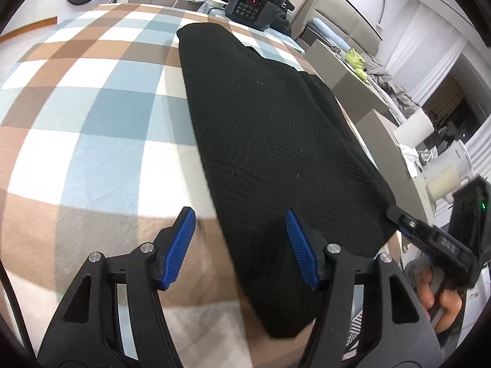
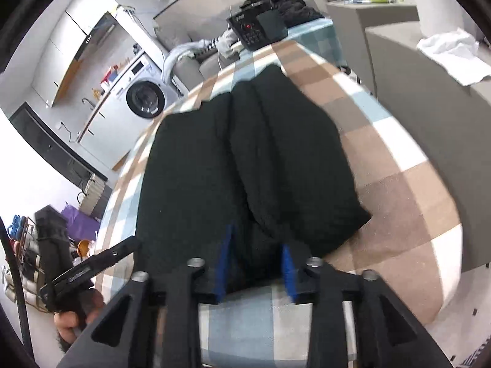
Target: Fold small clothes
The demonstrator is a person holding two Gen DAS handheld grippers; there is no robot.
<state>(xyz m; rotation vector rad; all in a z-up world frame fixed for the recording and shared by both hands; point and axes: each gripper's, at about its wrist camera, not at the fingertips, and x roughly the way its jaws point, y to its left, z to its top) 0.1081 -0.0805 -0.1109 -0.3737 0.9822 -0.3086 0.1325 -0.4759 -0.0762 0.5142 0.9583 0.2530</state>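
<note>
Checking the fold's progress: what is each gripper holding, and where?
Left gripper: nothing, jaws open. Right gripper: the black garment's near edge lies between its pads; whether they pinch it cannot be told.

free: checked blanket (image 1: 76,116) left of black garment (image 1: 270,141) | blocked: cooker (image 1: 254,6) at far edge

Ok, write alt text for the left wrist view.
A long black ribbed knit garment lies folded lengthwise on a blue, brown and white checked cloth. The left hand-held gripper hangs open at its near edge, one blue pad over the fabric; the right hand-held gripper reaches its right corner.
</note>
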